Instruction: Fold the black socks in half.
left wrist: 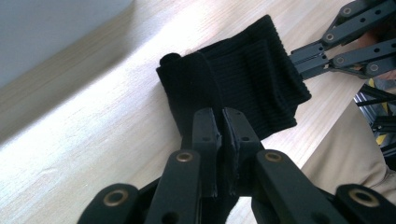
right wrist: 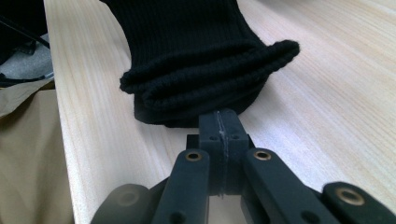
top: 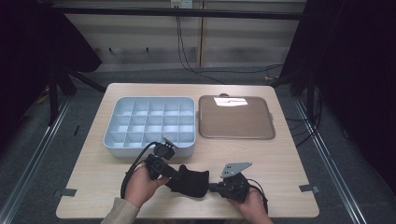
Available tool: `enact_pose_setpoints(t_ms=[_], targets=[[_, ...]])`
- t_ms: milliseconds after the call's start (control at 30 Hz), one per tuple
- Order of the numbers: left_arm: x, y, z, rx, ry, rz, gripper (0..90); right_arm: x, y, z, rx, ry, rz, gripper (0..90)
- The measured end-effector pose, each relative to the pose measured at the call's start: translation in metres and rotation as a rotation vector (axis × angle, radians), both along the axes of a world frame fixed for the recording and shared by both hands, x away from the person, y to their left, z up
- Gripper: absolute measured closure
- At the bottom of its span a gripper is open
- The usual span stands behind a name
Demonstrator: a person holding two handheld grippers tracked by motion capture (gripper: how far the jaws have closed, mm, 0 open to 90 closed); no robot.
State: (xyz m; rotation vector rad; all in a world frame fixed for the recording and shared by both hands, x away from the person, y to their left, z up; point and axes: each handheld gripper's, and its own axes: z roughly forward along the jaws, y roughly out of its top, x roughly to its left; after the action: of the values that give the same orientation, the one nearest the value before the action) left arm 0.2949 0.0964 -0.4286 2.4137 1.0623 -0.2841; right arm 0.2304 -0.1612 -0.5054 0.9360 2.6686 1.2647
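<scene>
Light wood table [top: 280, 163] on grey carpet floor [top: 70, 116], pale panelled wall [top: 233, 42] behind, black curtains [top: 364, 70] both sides, cables [top: 196, 65] trailing.

The left hand-held gripper [top: 173, 175] is black, built of flat linkage bars pinned with brass-coloured rivets, and its two jaws end in blocky black pads with small screw holes. A black cable [top: 132, 166] loops from its body. The right hand-held gripper [top: 214, 187] has the same black bars and brass rivets, and carries a grey three-cornered plate [top: 235, 168] drilled with small holes on top. The person wears a khaki sleeve [top: 120, 212] on the left arm.
</scene>
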Motion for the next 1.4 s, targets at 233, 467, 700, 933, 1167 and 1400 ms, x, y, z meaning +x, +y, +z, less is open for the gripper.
enact_pose_setpoints(t_ms=[233,467,700,933,1167,1400], targets=[[0.000,-0.005,0.001,0.002,0.005,-0.013,84.1,0.000,0.000,0.000,-0.002,0.000,0.002,89.7],[0.000,-0.008,0.001,-0.004,0.008,-0.018,84.9,0.000,0.001,0.000,-0.001,0.002,-0.002,89.8],[0.000,-0.010,0.001,-0.008,0.012,-0.031,85.3,0.000,0.002,0.000,-0.003,-0.002,0.002,89.8],[0.000,-0.014,0.001,-0.015,0.013,-0.030,85.3,0.000,0.003,0.000,-0.003,-0.005,0.003,89.8],[-0.001,-0.018,0.001,-0.011,0.015,-0.049,85.2,0.000,0.003,0.000,-0.003,-0.005,0.004,89.8],[-0.001,-0.022,0.001,-0.018,0.021,-0.049,85.4,0.000,0.004,0.000,-0.004,-0.002,0.003,89.8]])
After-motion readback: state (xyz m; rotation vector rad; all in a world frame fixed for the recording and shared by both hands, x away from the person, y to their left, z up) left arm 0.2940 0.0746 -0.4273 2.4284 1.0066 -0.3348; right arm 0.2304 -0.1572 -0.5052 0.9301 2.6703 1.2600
